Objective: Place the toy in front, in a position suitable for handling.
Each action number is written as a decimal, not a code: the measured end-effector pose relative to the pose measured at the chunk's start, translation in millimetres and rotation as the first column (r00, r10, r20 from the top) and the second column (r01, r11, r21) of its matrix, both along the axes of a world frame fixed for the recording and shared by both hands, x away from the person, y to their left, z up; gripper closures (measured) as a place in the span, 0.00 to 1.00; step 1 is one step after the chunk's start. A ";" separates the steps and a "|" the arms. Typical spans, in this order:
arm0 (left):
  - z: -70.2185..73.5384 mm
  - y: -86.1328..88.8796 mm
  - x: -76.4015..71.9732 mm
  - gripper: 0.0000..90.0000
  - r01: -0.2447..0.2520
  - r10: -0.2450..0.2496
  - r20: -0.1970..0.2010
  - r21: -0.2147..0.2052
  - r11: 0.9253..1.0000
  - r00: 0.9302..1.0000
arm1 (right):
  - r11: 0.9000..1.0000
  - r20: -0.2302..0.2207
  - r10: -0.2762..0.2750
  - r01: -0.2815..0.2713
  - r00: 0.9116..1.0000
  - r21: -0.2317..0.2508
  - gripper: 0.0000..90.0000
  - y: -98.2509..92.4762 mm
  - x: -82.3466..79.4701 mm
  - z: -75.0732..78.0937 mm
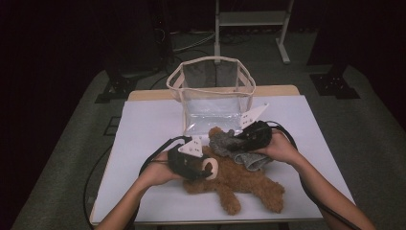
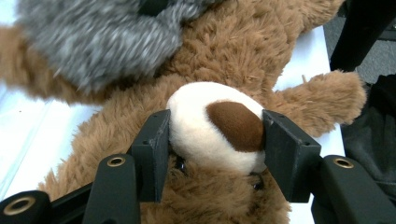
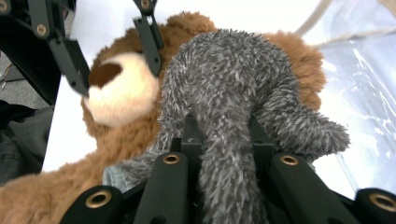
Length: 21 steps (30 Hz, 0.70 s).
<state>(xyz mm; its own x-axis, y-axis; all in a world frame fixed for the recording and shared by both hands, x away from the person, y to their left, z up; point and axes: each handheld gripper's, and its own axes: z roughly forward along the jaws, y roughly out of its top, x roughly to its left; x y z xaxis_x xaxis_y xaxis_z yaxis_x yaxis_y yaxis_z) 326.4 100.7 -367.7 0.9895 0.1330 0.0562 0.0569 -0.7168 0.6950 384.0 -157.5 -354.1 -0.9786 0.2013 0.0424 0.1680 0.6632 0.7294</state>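
Both tongs grip: left tongs (image 2: 215, 140) teddy bear (image 1: 239, 179) snout, right tongs (image 3: 219, 135) grey sock (image 3: 233, 93); bear lies crosswise.

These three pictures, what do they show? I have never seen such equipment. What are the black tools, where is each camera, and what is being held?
A person sits at a table with a white top and holds a hand tool in each hand. Each tool is a gripper with two black jaws.

The high view looks down from above the person. The other two pictures come from small cameras on the grippers, looking along their jaws.

On the table lies a brown teddy bear, and behind it stands a clear bag with a beige rim, open at the top.

The left gripper pinches the bear's cream snout between its jaws. The right gripper is closed on a grey fuzzy cloth, which lies over the bear's upper body.
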 end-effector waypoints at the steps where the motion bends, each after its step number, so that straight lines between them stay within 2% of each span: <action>1: 0.1 -0.1 1.2 0.50 -0.004 0.004 0.000 -0.003 1.000 1.000 | 1.000 -0.001 -0.008 0.008 1.000 0.003 0.83 -5.4 -0.3 -0.4; 5: 0.6 -1.4 5.8 0.50 -0.024 0.024 -0.001 -0.013 1.000 1.000 | 0.998 -0.020 -0.053 0.054 0.998 0.025 0.83 -32.8 -5.1 0.0; 8: 1.6 -4.4 10.1 0.50 -0.039 0.039 -0.002 -0.014 0.999 0.999 | 0.997 -0.018 -0.060 0.061 0.998 0.041 0.83 -45.8 -12.4 3.3; 13: 4.1 -9.6 16.2 0.50 -0.051 0.051 0.006 -0.008 0.999 0.999 | 0.998 -0.005 -0.024 0.024 1.000 0.057 0.83 -40.1 -26.6 9.6; 16: 5.1 -9.4 18.8 0.50 -0.055 0.055 -0.001 -0.007 0.998 0.999 | 0.999 0.013 -0.002 0.002 1.000 0.043 0.83 -33.3 -32.5 9.1; 21: 9.6 -2.0 17.2 0.48 -0.057 0.057 0.017 -0.024 0.998 0.998 | 0.998 -0.004 -0.037 0.038 0.999 0.056 0.83 -42.6 -28.7 -0.7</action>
